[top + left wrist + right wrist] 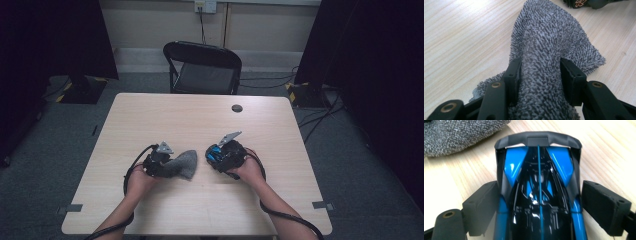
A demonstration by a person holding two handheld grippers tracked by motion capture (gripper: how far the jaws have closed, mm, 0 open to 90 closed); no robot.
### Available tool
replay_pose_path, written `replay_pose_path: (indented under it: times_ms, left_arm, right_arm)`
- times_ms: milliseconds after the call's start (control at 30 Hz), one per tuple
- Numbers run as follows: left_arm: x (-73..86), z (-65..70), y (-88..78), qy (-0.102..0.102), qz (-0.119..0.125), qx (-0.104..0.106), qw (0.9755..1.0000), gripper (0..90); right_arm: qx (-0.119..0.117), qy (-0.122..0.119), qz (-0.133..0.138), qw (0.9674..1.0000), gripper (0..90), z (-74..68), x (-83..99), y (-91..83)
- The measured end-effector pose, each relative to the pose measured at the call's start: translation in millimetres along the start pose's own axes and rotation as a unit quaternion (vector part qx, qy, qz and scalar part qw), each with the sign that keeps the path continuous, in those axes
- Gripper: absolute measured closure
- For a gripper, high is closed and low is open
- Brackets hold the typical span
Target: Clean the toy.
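Note:
A grey nubby cloth lies bunched on the wooden table, left of centre. My left gripper is shut on its near end, and in the left gripper view both pads press into a raised fold of the cloth, with the left gripper low over the table. A blue and black toy car sits in my right gripper. In the right gripper view the car points away, its rear wing farthest, and the right gripper is shut on its sides. The cloth lies just beyond it.
A black folding chair stands behind the table's far edge. A small dark round cap sits on the far part of the tabletop. Dark curtains and cables border both sides of the room.

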State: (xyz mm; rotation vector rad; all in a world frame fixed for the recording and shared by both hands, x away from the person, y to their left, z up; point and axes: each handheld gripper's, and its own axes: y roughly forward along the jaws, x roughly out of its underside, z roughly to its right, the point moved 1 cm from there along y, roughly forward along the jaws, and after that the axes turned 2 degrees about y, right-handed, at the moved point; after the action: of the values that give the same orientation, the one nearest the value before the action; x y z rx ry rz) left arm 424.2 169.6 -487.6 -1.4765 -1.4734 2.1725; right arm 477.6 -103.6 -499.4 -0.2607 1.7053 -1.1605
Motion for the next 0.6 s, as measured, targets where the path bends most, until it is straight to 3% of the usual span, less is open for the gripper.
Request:
replay_pose_path:
  times_ms: [367, 433, 500, 600]
  left_arm:
    - [0.3, 0.9, 0.5, 0.003, 0.001, 0.001, 1.0000, 52.2]
    - [0.4, 1.0, 0.5, 0.005, 0.002, 0.002, 1.0000, 51.2]
    - [0.5, 0.9, 0.2, 0.005, 0.002, 0.002, 1.0000, 49.6]
    - [0.6, 1.1, 0.4, 0.005, 0.005, 0.002, 1.0000, 48.0]
  right_arm:
    - [0.002, 0.006, 0.002, 1.0000, 15.3, -1.9, -7.8, 7.6]
    - [0.003, 0.005, 0.006, 1.0000, 17.0, -2.0, -7.7, 7.9]
    - [-0.001, 0.000, 0.011, 0.9999, 24.7, -2.5, -8.5, 6.6]
    - [0.000, 0.003, 0.011, 0.9999, 25.3, -2.8, -8.7, 6.7]
